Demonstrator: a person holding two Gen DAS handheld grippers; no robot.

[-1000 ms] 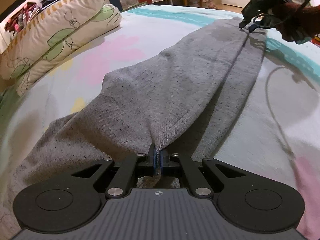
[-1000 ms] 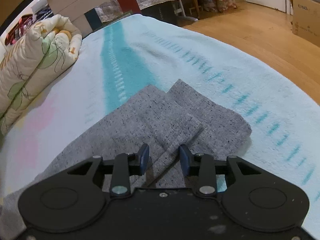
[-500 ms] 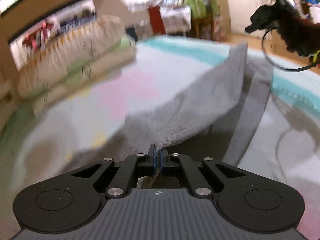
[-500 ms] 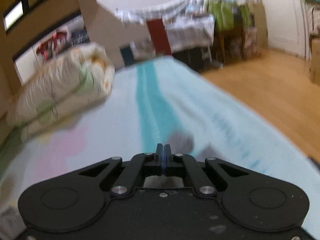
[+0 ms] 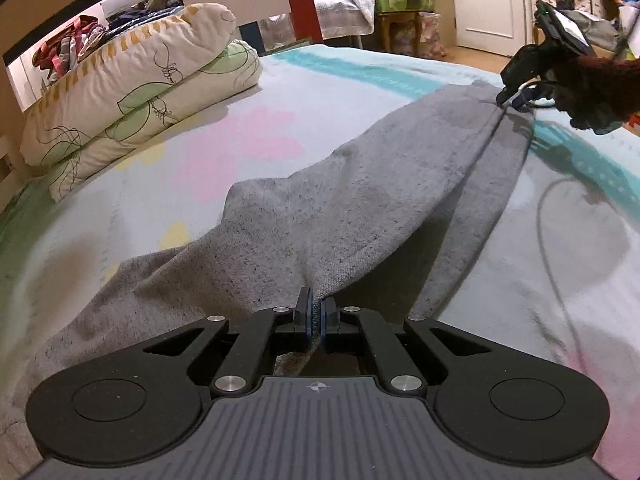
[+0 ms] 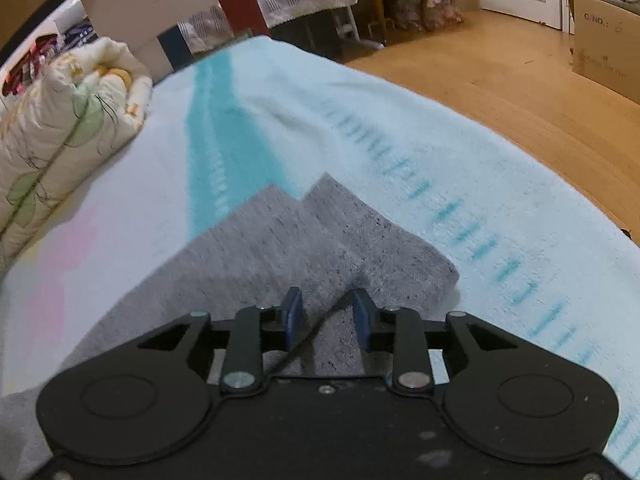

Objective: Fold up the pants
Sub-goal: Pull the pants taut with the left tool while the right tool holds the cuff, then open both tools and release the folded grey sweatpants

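Observation:
Grey pants (image 5: 340,208) lie lengthwise on the bed, one leg on top of the other. My left gripper (image 5: 316,308) is shut on a raised fold of the fabric near the waist end. In the right wrist view the two leg ends (image 6: 380,240) lie flat on the sheet. My right gripper (image 6: 326,304) hovers just over them; its jaws are opening, the blue pads (image 6: 294,304) stand apart, and the cloth under them is not pinched. In the left wrist view that right gripper (image 5: 514,98) sits at the far leg ends, held by a dark-sleeved hand (image 5: 592,92).
A folded floral quilt (image 5: 132,92) lies along the left side of the bed. The bed edge drops to a wooden floor (image 6: 500,92) on the right, where a cardboard box (image 6: 608,48) stands. A cable (image 5: 548,248) trails over the sheet to the right of the pants.
Half a second ago both grippers were raised, the right one shut with the leg ends lifted. Now the pants are down on the bed again and the right jaws have parted.

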